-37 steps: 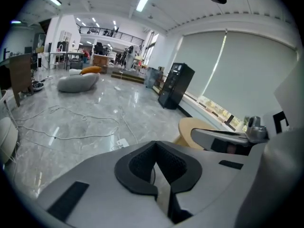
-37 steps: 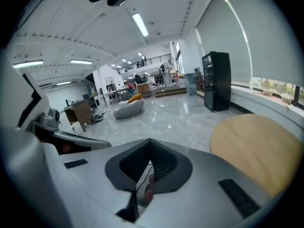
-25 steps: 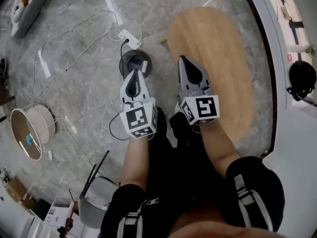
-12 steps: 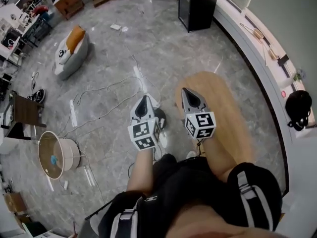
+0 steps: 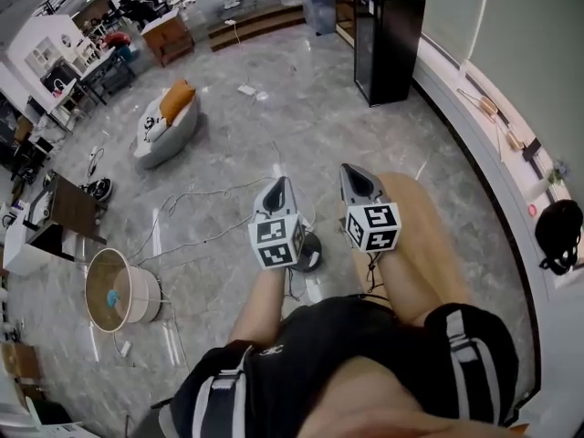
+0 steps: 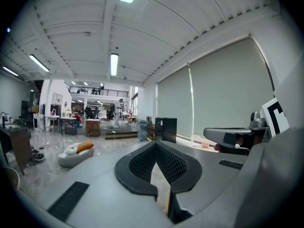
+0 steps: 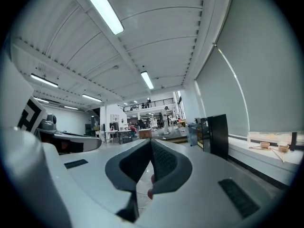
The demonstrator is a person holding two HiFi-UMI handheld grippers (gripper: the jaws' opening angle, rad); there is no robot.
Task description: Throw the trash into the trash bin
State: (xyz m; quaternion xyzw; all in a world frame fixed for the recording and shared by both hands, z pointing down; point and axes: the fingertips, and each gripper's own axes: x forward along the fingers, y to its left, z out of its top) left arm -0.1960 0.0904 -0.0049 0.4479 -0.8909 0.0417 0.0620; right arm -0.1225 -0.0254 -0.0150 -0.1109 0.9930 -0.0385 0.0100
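Both hand-held grippers closed, side by side above the floor.
Left hand-held gripper (image 5: pixel 279 184) and right hand-held gripper (image 5: pixel 350 172) have jaws together; the bin (image 5: pixel 144 292) stands on the floor, well left.

top (image 5: pixel 365 349): black, short sleeves (image 5: pixel 470 347) with white stripes
left gripper (image 5: pixel 279 186): grey shell, black ribbed pads (image 6: pixel 142 163), cube (image 5: pixel 278 242) with black-and-white square markers
right gripper (image 5: pixel 350 172): same grey shell, pads and cube
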